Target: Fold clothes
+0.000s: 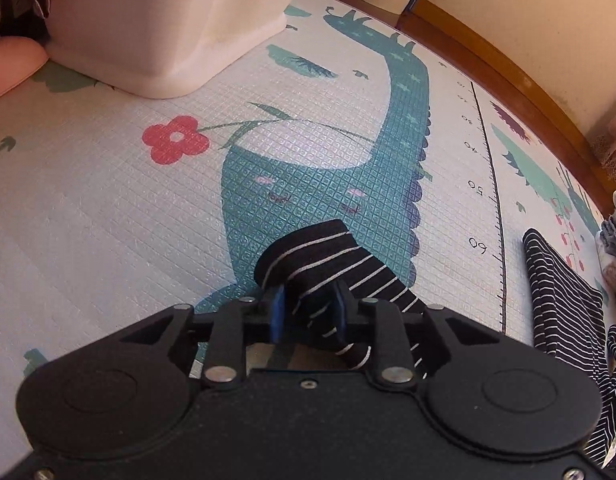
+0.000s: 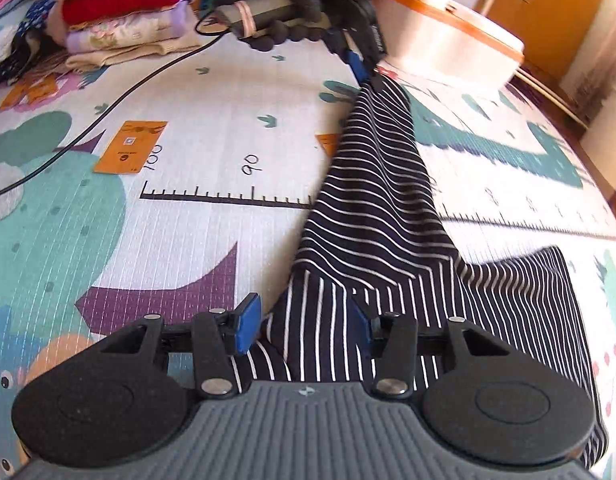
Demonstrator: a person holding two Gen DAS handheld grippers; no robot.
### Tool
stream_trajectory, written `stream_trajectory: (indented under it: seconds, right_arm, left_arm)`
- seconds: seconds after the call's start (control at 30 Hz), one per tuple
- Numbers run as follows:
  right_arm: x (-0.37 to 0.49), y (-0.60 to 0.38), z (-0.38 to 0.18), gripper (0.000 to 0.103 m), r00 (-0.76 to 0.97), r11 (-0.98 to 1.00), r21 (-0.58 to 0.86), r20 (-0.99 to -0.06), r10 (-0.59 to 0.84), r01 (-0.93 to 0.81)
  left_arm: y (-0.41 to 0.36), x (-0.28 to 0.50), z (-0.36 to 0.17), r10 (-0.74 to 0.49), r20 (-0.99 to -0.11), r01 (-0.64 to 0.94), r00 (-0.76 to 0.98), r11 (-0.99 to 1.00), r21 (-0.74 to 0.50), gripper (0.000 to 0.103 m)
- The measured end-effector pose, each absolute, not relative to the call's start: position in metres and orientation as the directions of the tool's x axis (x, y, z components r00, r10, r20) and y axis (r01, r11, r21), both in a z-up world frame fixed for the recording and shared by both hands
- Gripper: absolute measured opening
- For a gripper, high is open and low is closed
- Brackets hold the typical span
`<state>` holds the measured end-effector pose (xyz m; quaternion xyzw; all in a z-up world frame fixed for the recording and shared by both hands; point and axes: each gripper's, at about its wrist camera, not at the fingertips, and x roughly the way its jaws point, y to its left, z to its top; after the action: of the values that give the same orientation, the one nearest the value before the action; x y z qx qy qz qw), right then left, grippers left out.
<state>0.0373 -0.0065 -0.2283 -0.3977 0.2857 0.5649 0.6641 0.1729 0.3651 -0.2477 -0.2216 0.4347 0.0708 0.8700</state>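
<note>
- Support: play mat [image 1: 107, 208] on the floor, printed with dinosaurs, a red flower and a ruler scale.
- White bin [image 1: 167, 28] stands on the mat, upper left of the left wrist frame.
- Striped garment [image 2: 372, 208] lies partly on the mat, centre to lower right of the right wrist frame.
- Stack of folded clothes [image 2: 119, 20], upper left.
- Orange card [image 2: 129, 147] flat on the mat, left of centre.
- Black cable [image 2: 107, 120] trails across the mat, upper left.

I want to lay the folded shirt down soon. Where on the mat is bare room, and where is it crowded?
Bare mat lies between the red flower and the white bin. Another free patch sits between the orange card and the striped shirt. It is crowded by the folded stack.
</note>
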Motion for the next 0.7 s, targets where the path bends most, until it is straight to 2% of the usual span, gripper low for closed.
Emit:
stream_trajectory:
  seconds: [0.13,0.27,0.3,0.37,0.4,0.43,0.47,0.57,0.63,0.7]
  right_arm:
    - [0.025,0.018,-0.241,0.047,0.211,-0.045,-0.269,-0.838,0.504,-0.962]
    - [0.036,0.019,-0.241,0.047,0.152,0.005,-0.172,-0.850,0.504,-0.985]
    - [0.039,0.019,-0.241,0.040,0.134,0.018,-0.145,-0.852,0.506,-0.989]
    - [0.045,0.020,-0.241,0.040,0.100,0.044,-0.089,-0.855,0.509,-0.995]
    - [0.049,0.020,-0.241,0.040,0.082,0.057,-0.062,-0.856,0.511,-0.996]
    - [0.052,0.020,-0.241,0.040,0.065,0.070,-0.034,-0.856,0.513,-0.997]
    - [0.055,0.020,-0.241,0.040,0.048,0.083,-0.006,-0.855,0.516,-0.997]
    - [0.064,0.020,-0.240,0.040,-0.004,0.120,0.078,-0.851,0.525,-0.990]
    - [0.068,0.021,-0.240,0.040,-0.030,0.133,0.117,-0.849,0.527,-0.984]
    - [0.065,0.023,-0.241,0.044,-0.033,0.112,0.106,-0.854,0.519,-0.988]
  left_arm:
    - [0.366,0.178,-0.253,-0.071,-0.793,-0.324,0.605,0.888,-0.327,0.024]
    - [0.366,0.185,-0.256,-0.064,-0.787,-0.316,0.613,0.894,-0.319,0.024]
    - [0.364,0.188,-0.256,-0.062,-0.788,-0.302,0.612,0.903,-0.306,0.024]
    - [0.360,0.193,-0.258,-0.057,-0.791,-0.272,0.609,0.922,-0.276,0.024]
    - [0.355,0.197,-0.258,-0.055,-0.792,-0.239,0.608,0.939,-0.248,0.023]
    - [0.350,0.200,-0.254,-0.049,-0.779,-0.200,0.625,0.955,-0.220,0.013]
    - [0.345,0.203,-0.250,-0.043,-0.764,-0.161,0.644,0.968,-0.191,0.010]
    - [0.346,0.210,-0.239,-0.030,-0.728,-0.163,0.685,0.968,-0.192,0.010]
    - [0.344,0.216,-0.247,0.028,-0.768,-0.180,0.640,0.977,-0.115,0.010]
    - [0.344,0.217,-0.256,0.073,-0.796,-0.193,0.601,0.980,-0.056,0.013]
